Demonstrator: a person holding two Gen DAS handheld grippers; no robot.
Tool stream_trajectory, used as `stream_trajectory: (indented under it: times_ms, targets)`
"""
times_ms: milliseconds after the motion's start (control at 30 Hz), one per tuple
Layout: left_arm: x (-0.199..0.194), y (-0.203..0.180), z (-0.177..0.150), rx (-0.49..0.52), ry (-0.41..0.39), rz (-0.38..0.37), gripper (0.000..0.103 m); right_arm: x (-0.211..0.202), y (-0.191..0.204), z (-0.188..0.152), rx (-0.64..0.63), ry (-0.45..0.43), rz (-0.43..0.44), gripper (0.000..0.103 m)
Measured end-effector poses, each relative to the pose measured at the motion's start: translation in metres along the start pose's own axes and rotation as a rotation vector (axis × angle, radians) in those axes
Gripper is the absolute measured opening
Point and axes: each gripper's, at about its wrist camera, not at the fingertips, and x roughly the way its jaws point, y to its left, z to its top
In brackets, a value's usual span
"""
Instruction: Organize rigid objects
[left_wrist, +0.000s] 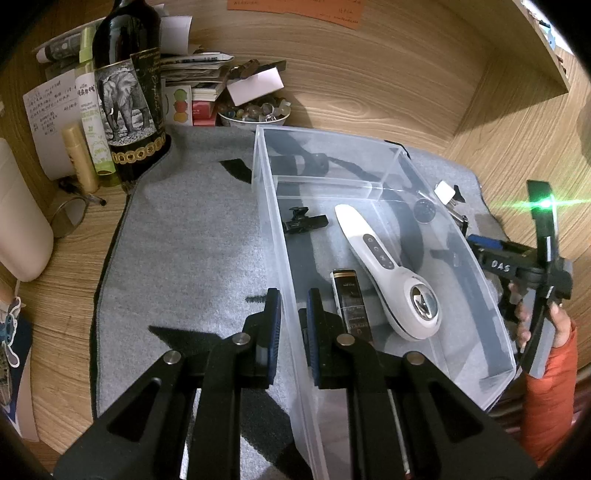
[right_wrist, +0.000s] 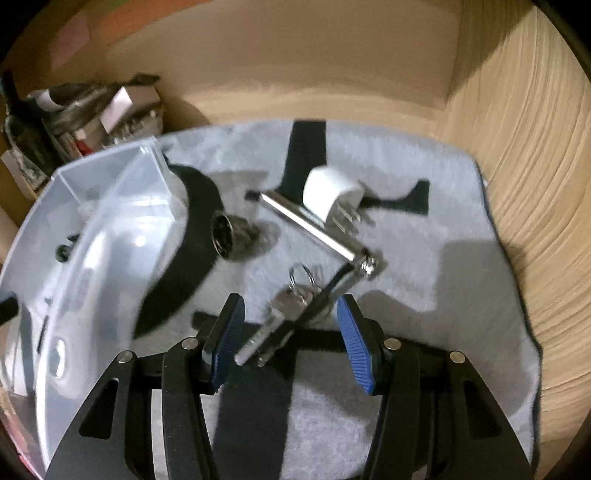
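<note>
A clear plastic bin (left_wrist: 476, 266) lies on a grey mat (left_wrist: 184, 258). Inside it are a white handheld device (left_wrist: 388, 266), a black-and-gold lighter (left_wrist: 349, 301) and a small black clip (left_wrist: 304, 221). My left gripper (left_wrist: 293, 310) is shut on the bin's near wall. My right gripper (right_wrist: 290, 332) is open and low over a bunch of keys (right_wrist: 291, 306) on the mat, its pads on either side of them. Beside the keys lie a metal crank tool (right_wrist: 314, 229), a white plug adapter (right_wrist: 332, 195) and a round metal piece (right_wrist: 231, 238). The bin (right_wrist: 110, 221) stands to the left.
A dark wine bottle (left_wrist: 127, 88), tubes, papers and a bowl of stones (left_wrist: 255, 112) crowd the back left of the wooden desk. Wooden walls (right_wrist: 535, 184) close in the back and right. The right gripper's handle and hand (left_wrist: 532, 273) show in the left wrist view.
</note>
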Motion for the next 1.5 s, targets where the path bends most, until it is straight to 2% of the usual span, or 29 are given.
stream_trajectory:
  times_ms: [67, 233, 333, 400, 467, 700, 967, 1233, 1400, 1500]
  targets:
    - [0.000, 0.000, 0.000, 0.001, 0.000, 0.000, 0.012, 0.007, -0.001, -0.001, 0.007, 0.022, 0.000, 0.049]
    - [0.000, 0.000, 0.000, 0.000, 0.000, 0.000, 0.012, 0.008, 0.004, -0.003, -0.027, 0.016, -0.016, 0.051]
    - [0.000, 0.000, 0.000, -0.001, 0.000, 0.000, 0.012, 0.006, 0.005, -0.005, -0.038, 0.009, -0.010, 0.041]
    - [0.000, 0.000, 0.000, 0.000, 0.000, 0.000, 0.012, 0.005, 0.006, -0.005, -0.047, 0.006, -0.001, 0.027]
    - [0.000, 0.000, 0.000, 0.001, 0.000, 0.000, 0.012, 0.003, 0.009, -0.005, -0.060, 0.002, 0.011, 0.020]
    - [0.000, 0.000, 0.000, 0.001, 0.001, 0.002, 0.012, -0.007, 0.016, -0.011, -0.086, -0.022, 0.028, 0.009]
    - [0.000, -0.001, 0.000, 0.001, 0.001, 0.002, 0.012, -0.021, 0.023, -0.021, -0.131, -0.025, 0.070, 0.008]
    - [0.000, 0.000, 0.000, 0.000, 0.001, 0.001, 0.012, -0.024, -0.011, -0.023, -0.040, -0.031, 0.000, 0.008]
    - [0.000, -0.001, 0.000, 0.003, 0.001, 0.003, 0.012, -0.030, -0.033, -0.022, 0.025, -0.038, -0.111, 0.009]
    - [0.000, 0.000, 0.000, 0.001, 0.002, 0.001, 0.012, -0.038, -0.033, -0.020, 0.054, -0.053, -0.062, 0.015]
